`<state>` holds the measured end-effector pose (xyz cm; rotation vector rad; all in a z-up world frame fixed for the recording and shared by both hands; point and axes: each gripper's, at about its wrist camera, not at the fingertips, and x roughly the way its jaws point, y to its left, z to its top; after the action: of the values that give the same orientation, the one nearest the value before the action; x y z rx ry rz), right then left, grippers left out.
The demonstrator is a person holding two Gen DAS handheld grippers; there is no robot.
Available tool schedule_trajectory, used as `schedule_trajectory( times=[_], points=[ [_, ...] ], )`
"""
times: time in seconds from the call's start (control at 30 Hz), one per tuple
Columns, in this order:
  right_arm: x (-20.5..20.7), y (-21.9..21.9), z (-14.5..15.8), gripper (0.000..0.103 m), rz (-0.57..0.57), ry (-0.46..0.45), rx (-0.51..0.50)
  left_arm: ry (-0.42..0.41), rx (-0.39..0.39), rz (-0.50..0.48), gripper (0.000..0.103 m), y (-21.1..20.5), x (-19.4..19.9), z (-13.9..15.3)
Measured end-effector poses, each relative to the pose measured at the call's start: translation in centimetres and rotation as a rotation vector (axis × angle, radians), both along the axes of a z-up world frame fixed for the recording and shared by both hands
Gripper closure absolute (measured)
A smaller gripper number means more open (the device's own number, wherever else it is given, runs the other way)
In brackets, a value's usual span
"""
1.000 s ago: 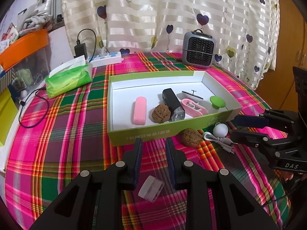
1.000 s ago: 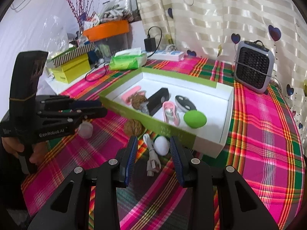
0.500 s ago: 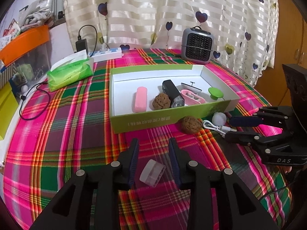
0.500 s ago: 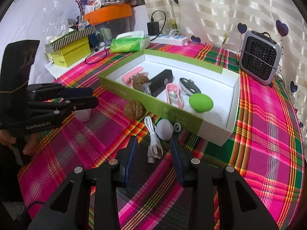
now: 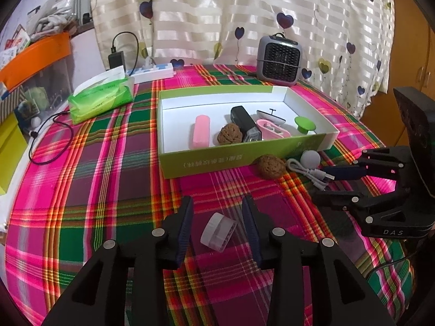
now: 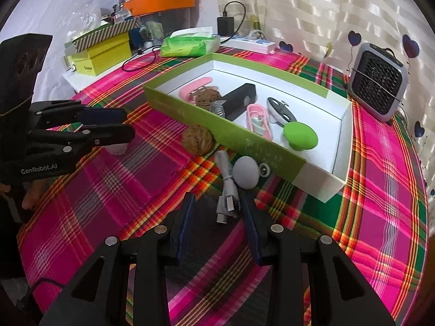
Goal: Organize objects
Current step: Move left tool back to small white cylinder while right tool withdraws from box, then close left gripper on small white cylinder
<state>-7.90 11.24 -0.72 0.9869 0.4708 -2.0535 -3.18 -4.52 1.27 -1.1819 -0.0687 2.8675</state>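
Both hand-held grippers gape: left [image 5: 217, 214] straddles clear cap [image 5: 218, 231], right [image 6: 216, 209] straddles cable [image 6: 226, 190].

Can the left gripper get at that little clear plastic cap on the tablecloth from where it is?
Probably yes. The left gripper is open, with the clear cap lying on the cloth between its fingers, and nothing blocks it.

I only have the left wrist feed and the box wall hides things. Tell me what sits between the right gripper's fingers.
Observer: The right gripper is open, straddling the white USB cable.
Operator: Report anything tucked behind the grey ball.
Observer: A small round metal-rimmed piece lies between the grey ball and the green box.
Operator: Describe my own gripper from that side.
Observer: The left gripper hovers over the translucent cap, jaws apart.
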Motion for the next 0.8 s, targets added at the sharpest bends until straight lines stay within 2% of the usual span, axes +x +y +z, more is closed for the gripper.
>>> schedule_trajectory(
  times=[0.37, 0.57, 0.67, 0.8],
  points=[
    [0.0, 0.0, 0.0, 0.068, 0.004, -0.003, -0.002, -0.048, 0.002, 0.006, 0.067, -0.4, 0.1, -0.7],
    [0.1, -0.1, 0.0, 0.068, 0.005, 0.002, 0.001, -0.081, 0.028, 0.026, 0.068, -1.0, -0.3, -1.2],
    [0.2, -0.3, 0.0, 0.072, 0.010, 0.008, 0.006, -0.082, 0.020, 0.018, 0.068, -0.7, -0.3, -1.2],
    [0.1, -0.3, 0.1, 0.072, 0.008, 0.004, 0.003, -0.084, 0.006, 0.015, 0.068, -0.4, -0.3, -1.2]
  ],
)
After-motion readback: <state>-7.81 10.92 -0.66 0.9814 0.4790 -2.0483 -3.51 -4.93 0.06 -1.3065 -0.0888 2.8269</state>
